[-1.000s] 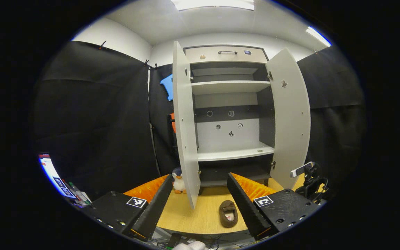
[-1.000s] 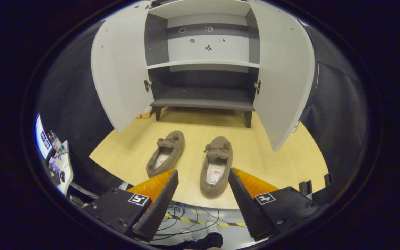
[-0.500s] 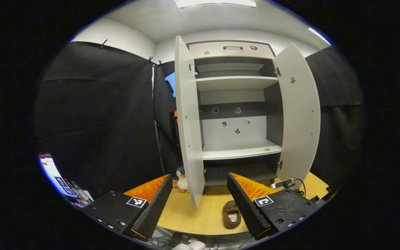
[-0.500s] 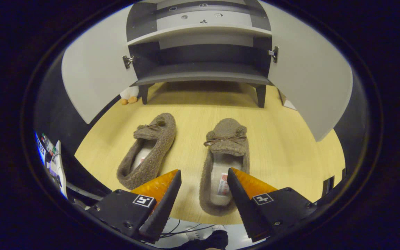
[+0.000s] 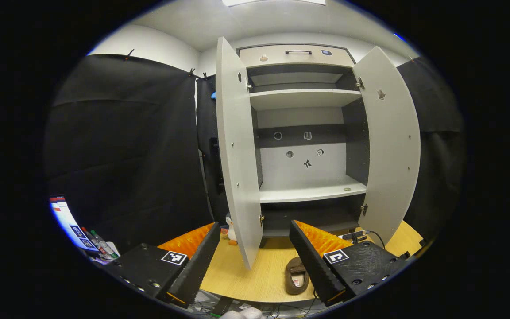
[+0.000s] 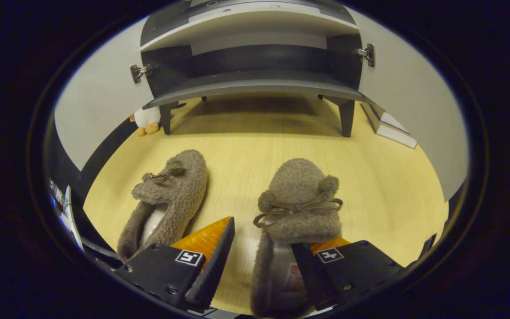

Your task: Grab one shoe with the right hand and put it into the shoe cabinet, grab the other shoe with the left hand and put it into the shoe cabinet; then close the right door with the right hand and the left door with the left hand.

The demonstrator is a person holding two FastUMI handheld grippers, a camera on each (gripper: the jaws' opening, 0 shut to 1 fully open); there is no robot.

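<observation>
Right gripper (image 6: 261,261) is wide open and low over the right shoe (image 6: 292,221), one finger outside its left wall, the other apparently inside its opening, nothing clamped yet. Left gripper (image 5: 253,261) is also open, empty, and held back facing the cabinet (image 5: 303,133). By the look of it the task has barely begun: both shoes lie on the floor (image 6: 246,141) before the cabinet, the left shoe (image 6: 166,199) just beside its mate, and both doors stand open. Both placements and both closings remain. The floor is pale wood; a penguin toy (image 6: 146,119) sits by a cabinet leg, black cloth hangs around.
</observation>
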